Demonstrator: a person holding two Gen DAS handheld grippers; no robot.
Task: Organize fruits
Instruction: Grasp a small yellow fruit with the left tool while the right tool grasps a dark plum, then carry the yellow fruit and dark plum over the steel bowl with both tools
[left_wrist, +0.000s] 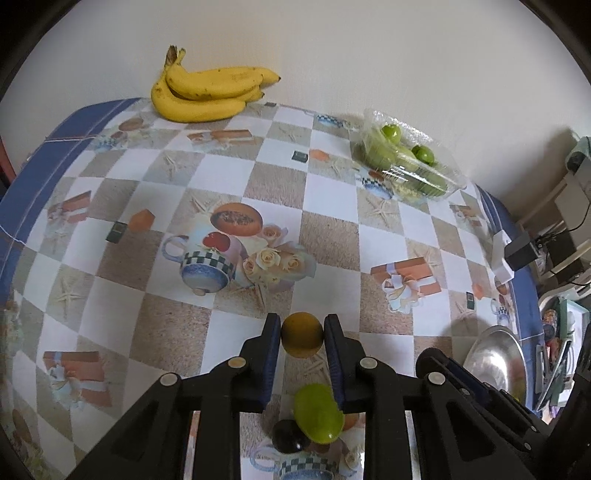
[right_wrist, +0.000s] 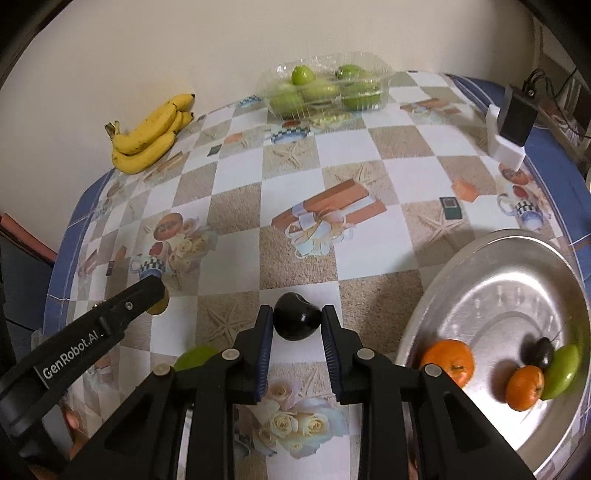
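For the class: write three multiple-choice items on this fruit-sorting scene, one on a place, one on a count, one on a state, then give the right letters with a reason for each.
1. Where do the bananas lie?
A. at the table's far edge by the wall
B. in the metal tray
C. inside the clear plastic box

2. How many orange fruits are in the metal tray?
A. none
B. two
C. five

3. What is the right gripper doing?
A. standing wide open over bare cloth
B. shut on a banana
C. shut on a dark fruit

Answers:
1 A, the bunch rests against the wall, away from the clear plastic box.
2 B, two orange fruits show there, beside a green fruit and a dark one.
3 C, the dark fruit sits clamped between its fingertips.
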